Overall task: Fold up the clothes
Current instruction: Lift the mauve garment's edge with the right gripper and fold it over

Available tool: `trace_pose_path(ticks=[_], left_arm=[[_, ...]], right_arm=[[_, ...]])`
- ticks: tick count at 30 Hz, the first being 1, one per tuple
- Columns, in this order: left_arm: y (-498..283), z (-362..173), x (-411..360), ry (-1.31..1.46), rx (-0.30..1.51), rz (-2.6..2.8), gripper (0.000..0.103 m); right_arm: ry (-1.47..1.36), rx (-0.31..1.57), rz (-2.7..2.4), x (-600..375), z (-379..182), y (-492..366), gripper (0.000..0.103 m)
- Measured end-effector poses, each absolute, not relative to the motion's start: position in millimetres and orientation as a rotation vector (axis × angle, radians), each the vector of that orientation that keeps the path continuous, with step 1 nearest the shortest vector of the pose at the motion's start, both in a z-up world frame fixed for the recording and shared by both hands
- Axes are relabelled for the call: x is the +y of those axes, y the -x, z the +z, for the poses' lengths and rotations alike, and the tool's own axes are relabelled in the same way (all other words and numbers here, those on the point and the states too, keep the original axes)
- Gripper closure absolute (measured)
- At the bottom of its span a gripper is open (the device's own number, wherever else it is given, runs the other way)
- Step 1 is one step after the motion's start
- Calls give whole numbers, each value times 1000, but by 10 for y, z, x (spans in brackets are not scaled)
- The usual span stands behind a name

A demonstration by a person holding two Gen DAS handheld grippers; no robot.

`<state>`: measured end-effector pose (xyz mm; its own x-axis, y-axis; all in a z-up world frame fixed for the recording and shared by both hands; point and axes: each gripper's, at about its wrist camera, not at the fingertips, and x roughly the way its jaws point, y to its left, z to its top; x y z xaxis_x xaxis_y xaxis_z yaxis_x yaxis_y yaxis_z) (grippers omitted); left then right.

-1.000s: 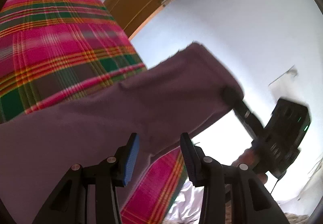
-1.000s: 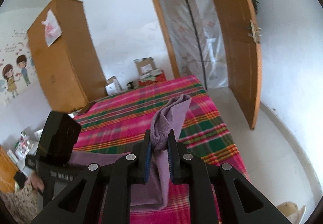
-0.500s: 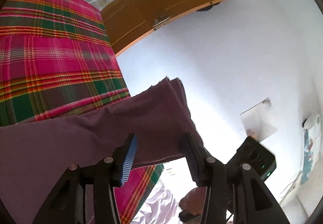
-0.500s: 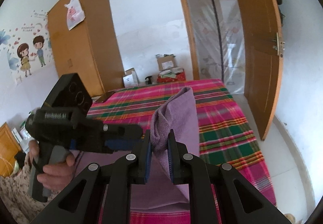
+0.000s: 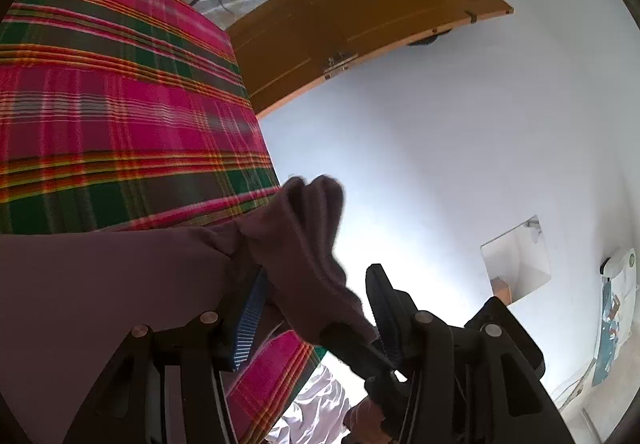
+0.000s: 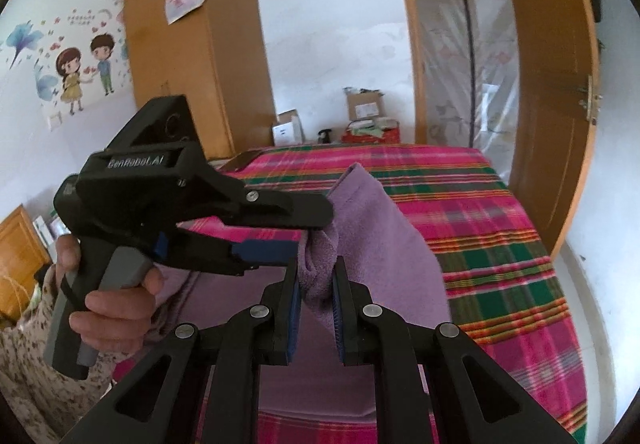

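Your right gripper (image 6: pixel 314 304) is pinched tight on a bunched fold of the purple garment (image 6: pixel 384 244), with the cloth rising up out of its pads and draping down behind them over the plaid bedspread (image 6: pixel 500 244).

Your left gripper (image 5: pixel 316 308) has its jaws opening. In the left wrist view the same purple garment (image 5: pixel 296 244) hangs between its two fingers: the cloth lies against the blue-ribbed left pad (image 5: pixel 250 316), but there is a clear gap to the other one, so nothing is clamped there.

In the right wrist view your left gripper (image 6: pixel 292 228) comes in from the left, held in your hand (image 6: pixel 104 304), fingers stacked one above the other. Its tips sit right at the garment fold just above the right gripper's pads, touching or nearly touching the cloth; can't tell which.

The rest of the garment spreads flat toward you across the bedspread (image 5: pixel 120 124), its raised corner standing above the bed edge. Wooden door (image 6: pixel 552 84) is open at right, wardrobe (image 6: pixel 192 64) beyond the bed.
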<state>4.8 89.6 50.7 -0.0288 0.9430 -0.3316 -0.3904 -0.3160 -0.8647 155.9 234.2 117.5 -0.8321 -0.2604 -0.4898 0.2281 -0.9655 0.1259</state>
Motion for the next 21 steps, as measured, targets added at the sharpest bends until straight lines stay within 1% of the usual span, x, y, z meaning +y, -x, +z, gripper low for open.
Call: trace_pose_path(ticks=[12,21], left_arm=[[14,312,492,1248,-732,1690,52],[71,143,356,1302,-768,1727,52]], right_arm=[[-819,-110,-2684,1942,889,-1372,89],[-878,-144,-2622,1769,695,-1265,89]])
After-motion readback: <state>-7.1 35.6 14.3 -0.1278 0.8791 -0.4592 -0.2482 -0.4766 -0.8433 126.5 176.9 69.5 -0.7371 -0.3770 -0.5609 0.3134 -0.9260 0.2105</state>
